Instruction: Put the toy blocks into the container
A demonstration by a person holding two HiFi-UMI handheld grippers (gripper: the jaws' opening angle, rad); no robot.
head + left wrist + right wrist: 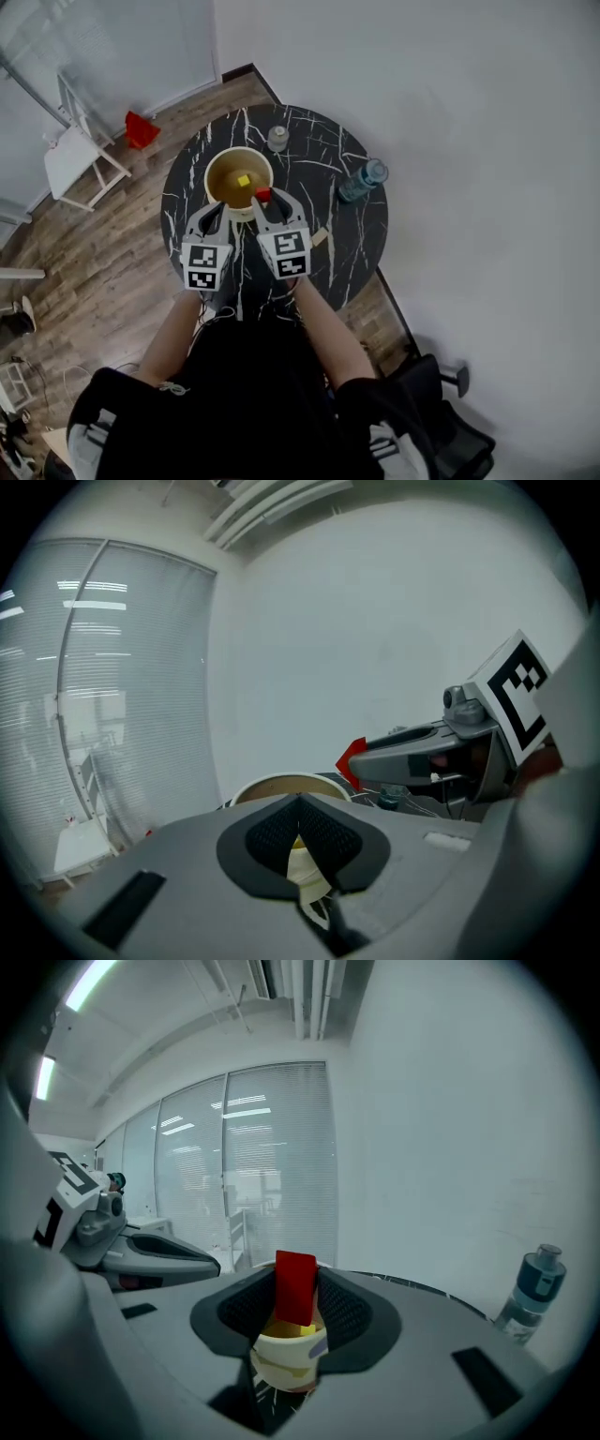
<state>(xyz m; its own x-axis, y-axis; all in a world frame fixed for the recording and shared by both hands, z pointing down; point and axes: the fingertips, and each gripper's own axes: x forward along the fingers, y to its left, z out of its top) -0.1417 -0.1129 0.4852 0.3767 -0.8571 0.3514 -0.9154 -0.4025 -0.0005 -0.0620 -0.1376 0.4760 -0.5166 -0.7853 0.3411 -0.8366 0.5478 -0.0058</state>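
The right gripper (296, 1309) clamps a red block (295, 1286) over the container (217, 173) rim. The left gripper (302, 829) is closed and empty beside it.

A water bottle (361, 181) and a small jar (277, 139) stand on the black marble table (356, 246), a white chair (80, 159) nearby.
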